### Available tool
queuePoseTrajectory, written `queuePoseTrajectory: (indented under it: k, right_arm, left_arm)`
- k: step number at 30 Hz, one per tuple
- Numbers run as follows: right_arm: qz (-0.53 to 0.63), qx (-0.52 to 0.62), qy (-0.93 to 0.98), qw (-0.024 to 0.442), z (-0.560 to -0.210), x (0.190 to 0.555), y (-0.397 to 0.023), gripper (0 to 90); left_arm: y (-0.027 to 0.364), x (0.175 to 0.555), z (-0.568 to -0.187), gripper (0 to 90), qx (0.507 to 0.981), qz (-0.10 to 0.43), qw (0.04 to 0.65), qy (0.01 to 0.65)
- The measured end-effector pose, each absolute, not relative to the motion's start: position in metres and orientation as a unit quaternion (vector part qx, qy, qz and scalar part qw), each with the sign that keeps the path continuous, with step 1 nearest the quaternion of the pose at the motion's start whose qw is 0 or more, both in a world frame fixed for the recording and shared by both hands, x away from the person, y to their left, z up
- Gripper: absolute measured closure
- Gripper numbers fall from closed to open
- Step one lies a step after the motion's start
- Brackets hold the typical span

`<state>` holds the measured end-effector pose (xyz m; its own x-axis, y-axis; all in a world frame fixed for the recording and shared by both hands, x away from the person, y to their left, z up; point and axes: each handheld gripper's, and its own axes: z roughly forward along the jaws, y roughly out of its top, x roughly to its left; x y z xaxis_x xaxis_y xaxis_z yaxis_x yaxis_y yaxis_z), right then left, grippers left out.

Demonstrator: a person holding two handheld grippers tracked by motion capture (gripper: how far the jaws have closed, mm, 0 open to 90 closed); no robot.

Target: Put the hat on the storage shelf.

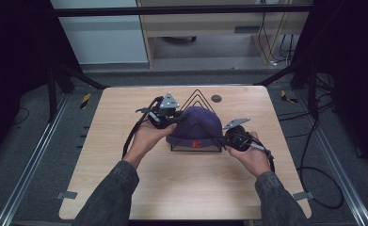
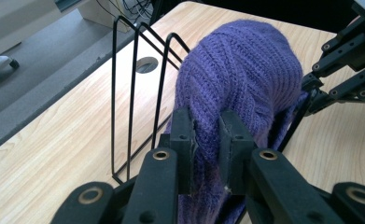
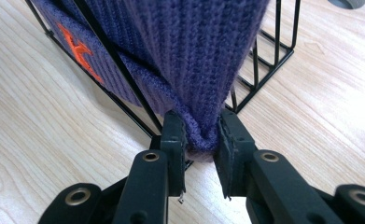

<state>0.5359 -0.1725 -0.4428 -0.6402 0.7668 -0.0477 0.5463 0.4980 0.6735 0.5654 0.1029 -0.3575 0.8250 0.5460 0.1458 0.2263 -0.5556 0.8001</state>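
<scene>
A purple knitted beanie point(image 1: 196, 123) with an orange letter on its cuff is draped over a black wire triangular rack point(image 1: 198, 96) in the middle of the table. My left gripper point(image 1: 172, 117) pinches the hat's left side; in the left gripper view its jaws are shut on a fold of the beanie point(image 2: 236, 70), beside the rack point(image 2: 133, 93). My right gripper point(image 1: 225, 138) holds the hat's right lower edge. In the right gripper view the jaws clamp the bunched hem of the beanie point(image 3: 189, 60), with the orange letter point(image 3: 77, 49) to the left behind a rack point(image 3: 124, 74) wire.
The wooden table point(image 1: 125, 188) has a round grey cable port point(image 1: 216, 98) behind the rack. Metal rails and cables run along the floor on both sides, and a cabinet stands beyond the table's far edge. The person's sleeved forearms enter from the bottom.
</scene>
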Motion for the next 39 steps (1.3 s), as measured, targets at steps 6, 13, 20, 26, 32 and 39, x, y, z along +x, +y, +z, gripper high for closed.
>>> queuePoseTrajectory:
  k: [6, 13, 20, 26, 32, 39]
  right_arm:
    - [0.317, 0.392, 0.847, 0.169, -0.448, 0.536, -0.174, 74.3]
    - [0.317, 0.394, 0.847, 0.166, -0.450, 0.535, -0.174, 74.2]
    - [0.317, 0.397, 0.846, 0.164, -0.452, 0.534, -0.177, 74.2]
    - [0.314, 0.393, 0.849, 0.164, -0.453, 0.534, -0.176, 74.0]
    - [0.314, 0.400, 0.845, 0.165, -0.450, 0.531, -0.177, 61.8]
    - [0.332, 0.410, 0.826, 0.199, -0.432, 0.513, -0.181, 31.9]
  left_arm:
    - [0.103, 0.564, -0.363, 77.5, 0.864, 0.192, 0.411, 0.216]
    - [0.106, 0.562, -0.365, 77.7, 0.863, 0.186, 0.417, 0.214]
    - [0.108, 0.561, -0.369, 77.5, 0.859, 0.182, 0.424, 0.220]
    - [0.109, 0.560, -0.371, 75.6, 0.857, 0.184, 0.424, 0.227]
    - [0.115, 0.557, -0.372, 54.2, 0.840, 0.196, 0.437, 0.255]
    - [0.136, 0.544, -0.357, 22.9, 0.834, 0.202, 0.436, 0.271]
